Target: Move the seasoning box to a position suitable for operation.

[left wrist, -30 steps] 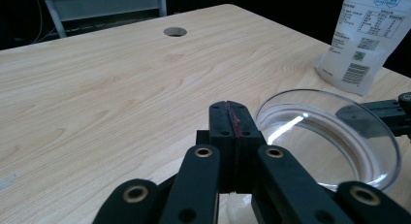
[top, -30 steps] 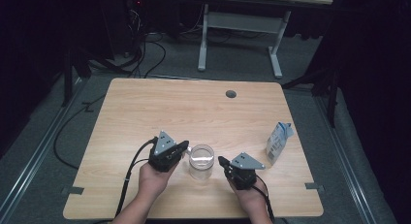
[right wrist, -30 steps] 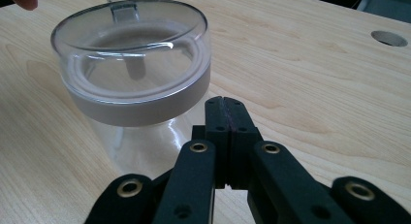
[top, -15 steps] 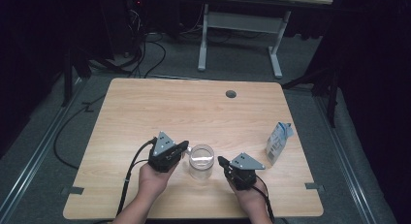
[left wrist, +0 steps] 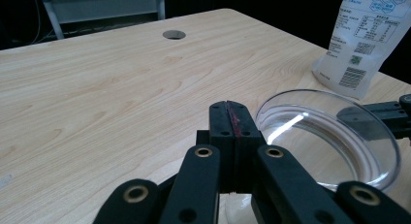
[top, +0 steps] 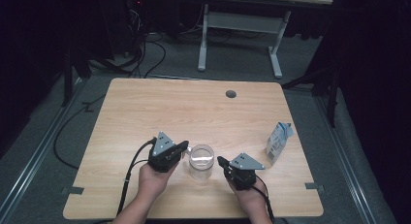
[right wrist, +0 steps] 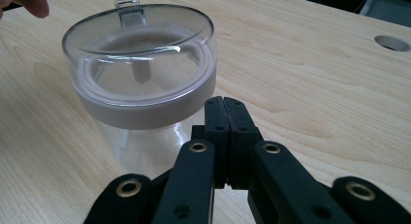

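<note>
while a pouch (top: 278,142) stands aside, closed tongs (top: 184,147) (top: 221,161) flank the jar (top: 201,161).

Wooden table (top: 194,112) with a round cable hole (top: 230,94) near its far edge and a white printed pouch (top: 278,143) standing near its right edge; grey carpet floor (top: 310,73), white desk frame (top: 240,20) and tangled black cables (top: 145,44) beyond.

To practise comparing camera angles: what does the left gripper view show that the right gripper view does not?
Left gripper view alone: the white printed pouch standing beyond the jar, and the jar's clear lid from above.
Right gripper view alone: the clear glass jar from the side, with its grey seal band and lid tab.
Both: the light wooden table, its round cable hole, and shut black jaws.
</note>
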A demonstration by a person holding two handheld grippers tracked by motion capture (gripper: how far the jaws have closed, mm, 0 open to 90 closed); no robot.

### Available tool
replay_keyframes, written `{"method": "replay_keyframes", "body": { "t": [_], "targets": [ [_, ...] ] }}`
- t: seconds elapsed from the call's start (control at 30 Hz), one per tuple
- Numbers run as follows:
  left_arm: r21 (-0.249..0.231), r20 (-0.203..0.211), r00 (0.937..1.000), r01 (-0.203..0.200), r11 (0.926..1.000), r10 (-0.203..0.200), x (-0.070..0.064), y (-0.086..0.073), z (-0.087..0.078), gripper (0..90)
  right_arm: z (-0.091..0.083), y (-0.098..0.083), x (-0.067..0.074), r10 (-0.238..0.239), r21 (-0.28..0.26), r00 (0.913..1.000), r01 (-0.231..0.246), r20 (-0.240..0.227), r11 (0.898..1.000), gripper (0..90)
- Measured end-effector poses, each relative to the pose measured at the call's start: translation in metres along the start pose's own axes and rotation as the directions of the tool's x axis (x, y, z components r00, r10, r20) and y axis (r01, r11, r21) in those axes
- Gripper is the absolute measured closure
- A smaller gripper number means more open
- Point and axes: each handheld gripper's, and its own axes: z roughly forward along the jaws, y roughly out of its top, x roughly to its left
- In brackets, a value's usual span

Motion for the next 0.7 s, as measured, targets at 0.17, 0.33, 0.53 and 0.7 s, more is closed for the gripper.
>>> {"method": "replay_keyframes", "body": {
  "t": [0.17,0.33,0.53,0.7],
  "targets": [
    [-0.001,0.001,1.0000,-0.004,1.0000,0.004,0.0001,-0.0002,-0.0002,90.0,-0.0002,0.0001,-0.0002,-0.001,-0.002,1.0000,0.001,-0.001,1.000,89.8],
    [-0.002,0.000,1.0000,-0.006,1.0000,0.006,0.0001,-0.0007,-0.0004,90.0,-0.0002,0.0001,-0.0001,-0.003,-0.001,1.0000,0.003,-0.002,1.000,89.9],
    [-0.007,-0.002,1.0000,0.000,1.0000,0.000,0.0002,-0.0018,-0.0004,90.0,-0.0005,0.0003,0.0001,-0.002,-0.003,1.0000,0.002,-0.006,1.000,89.9],
    [-0.008,0.001,1.0000,0.003,1.0000,-0.003,0.0008,-0.0018,-0.0003,90.0,-0.0028,0.0022,0.0018,-0.008,-0.015,1.0000,0.008,-0.001,1.000,89.9]
  ]
}}
